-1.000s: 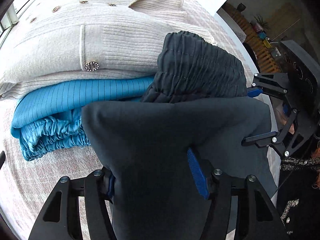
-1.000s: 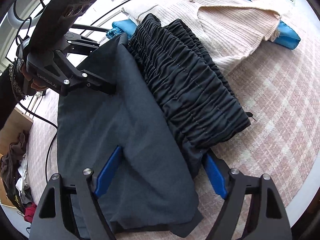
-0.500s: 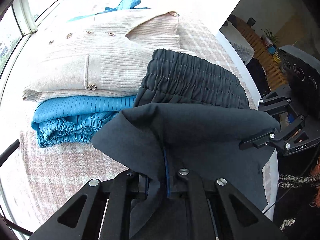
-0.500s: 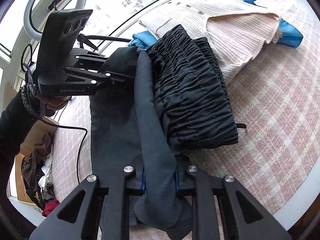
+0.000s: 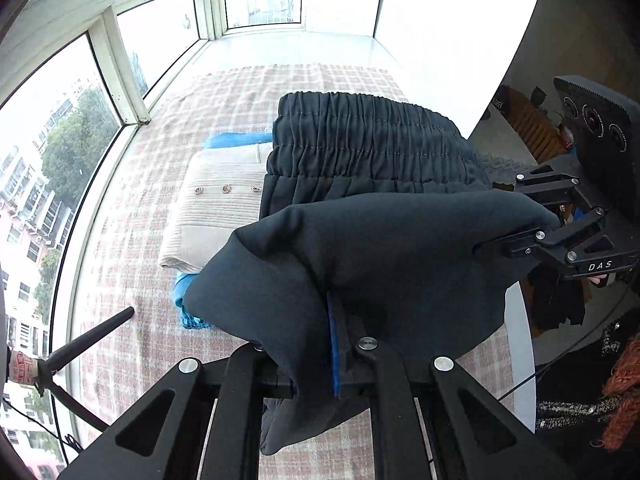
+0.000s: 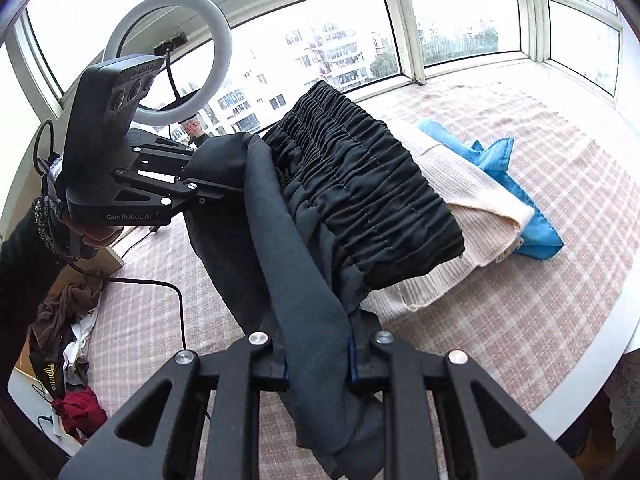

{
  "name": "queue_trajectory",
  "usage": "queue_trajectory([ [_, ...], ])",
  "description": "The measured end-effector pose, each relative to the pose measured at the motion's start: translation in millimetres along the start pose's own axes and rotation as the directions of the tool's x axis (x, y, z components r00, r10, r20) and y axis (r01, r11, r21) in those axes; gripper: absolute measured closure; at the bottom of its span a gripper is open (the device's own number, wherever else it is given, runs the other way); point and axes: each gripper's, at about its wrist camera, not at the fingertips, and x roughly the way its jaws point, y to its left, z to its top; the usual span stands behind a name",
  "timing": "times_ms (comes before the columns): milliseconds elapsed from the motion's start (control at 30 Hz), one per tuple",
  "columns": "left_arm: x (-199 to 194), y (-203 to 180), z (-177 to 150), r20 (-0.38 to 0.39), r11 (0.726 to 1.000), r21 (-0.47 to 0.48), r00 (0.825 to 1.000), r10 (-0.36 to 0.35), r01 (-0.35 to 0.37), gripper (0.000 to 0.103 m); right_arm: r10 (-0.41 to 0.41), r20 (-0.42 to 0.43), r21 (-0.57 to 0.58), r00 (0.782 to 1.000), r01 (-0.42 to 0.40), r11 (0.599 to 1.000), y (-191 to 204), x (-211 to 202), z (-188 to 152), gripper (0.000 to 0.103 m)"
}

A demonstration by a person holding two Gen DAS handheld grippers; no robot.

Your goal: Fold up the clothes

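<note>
A dark grey garment (image 5: 392,248) with a gathered elastic waistband (image 5: 360,136) is lifted off the pink checked cloth. My left gripper (image 5: 334,344) is shut on its folded edge; the same gripper shows in the right wrist view (image 6: 224,190). My right gripper (image 6: 318,360) is shut on the other end of the garment (image 6: 296,264) and shows in the left wrist view (image 5: 496,246). The waistband (image 6: 360,184) hangs over a folded cream knit cardigan (image 6: 460,232) that lies on a folded blue garment (image 6: 516,192).
The pink checked cloth (image 5: 132,216) covers a white table whose edge (image 6: 592,384) runs at the right. Windows (image 6: 320,40) line the far side. A ring light (image 6: 168,56) stands behind the left gripper. A pile of clothes (image 6: 68,344) lies at the lower left.
Both grippers closed on the dark garment and raised it off the cloth. The waistband now hangs above the folded cardigan and blue garment.
</note>
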Motion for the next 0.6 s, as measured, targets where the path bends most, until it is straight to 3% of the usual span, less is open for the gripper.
queue_trajectory([
  [200,-4.1,24.9,69.0,0.018,0.995,0.020,0.995,0.095,-0.096,0.093,0.093,0.057,0.021,0.994,-0.095,0.995,-50.2,-12.0,62.7,0.085],
  [367,68.9,49.1,123.3,-0.045,0.996,0.042,0.995,0.084,-0.082,0.093,0.124,0.028,0.146,0.992,-0.127,0.981,-124.8,31.0,95.5,0.085],
  [533,163.2,78.8,147.1,-0.118,0.998,-0.002,0.991,0.058,-0.059,0.092,0.054,-0.089,0.212,0.995,-0.034,0.977,-179.2,88.4,103.2,0.085],
  [600,185.0,99.5,150.9,-0.146,0.996,-0.045,0.987,0.069,-0.076,0.085,0.019,-0.172,0.219,0.985,0.020,0.976,-192.0,109.9,103.7,0.075],
])
